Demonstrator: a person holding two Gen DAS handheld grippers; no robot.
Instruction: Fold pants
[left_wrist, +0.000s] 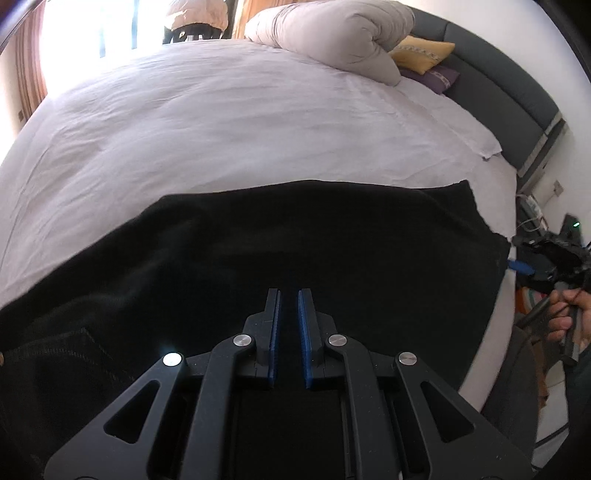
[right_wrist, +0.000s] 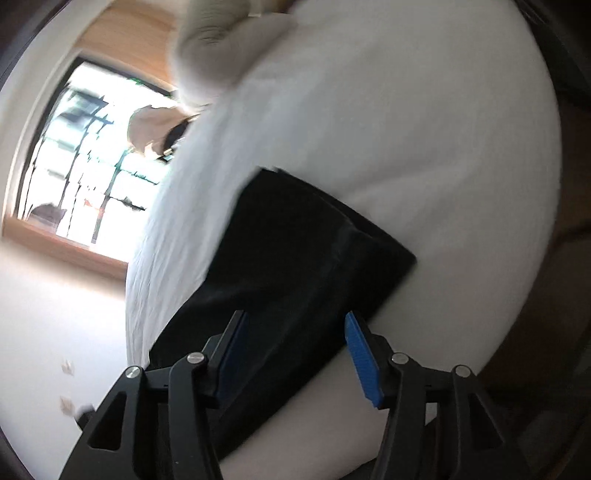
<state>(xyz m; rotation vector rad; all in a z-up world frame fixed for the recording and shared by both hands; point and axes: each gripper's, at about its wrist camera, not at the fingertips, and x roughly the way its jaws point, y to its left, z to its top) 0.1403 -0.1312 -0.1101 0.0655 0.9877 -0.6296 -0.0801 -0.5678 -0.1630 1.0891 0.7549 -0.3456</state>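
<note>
Black pants (left_wrist: 295, 240) lie flat across the near part of the white bed sheet (left_wrist: 221, 122), with a pocket seam at the lower left. My left gripper (left_wrist: 289, 295) hovers over the middle of them, its blue pads nearly together with nothing visible between them. The right wrist view is blurred and tilted. In it, my right gripper (right_wrist: 295, 315) stands open over the near edge of the pants (right_wrist: 295, 251), its pads not pressing the cloth. In the left wrist view, a hand (left_wrist: 565, 321) holds that gripper by the pants' right corner.
A rolled grey duvet (left_wrist: 332, 29), a yellow pillow (left_wrist: 421, 55) and a purple pillow (left_wrist: 436, 77) lie by the dark headboard (left_wrist: 498, 85). A person in a beige jacket (left_wrist: 195, 18) stands beyond the bed by the bright window (right_wrist: 85, 177). Cables lie on the floor at the right.
</note>
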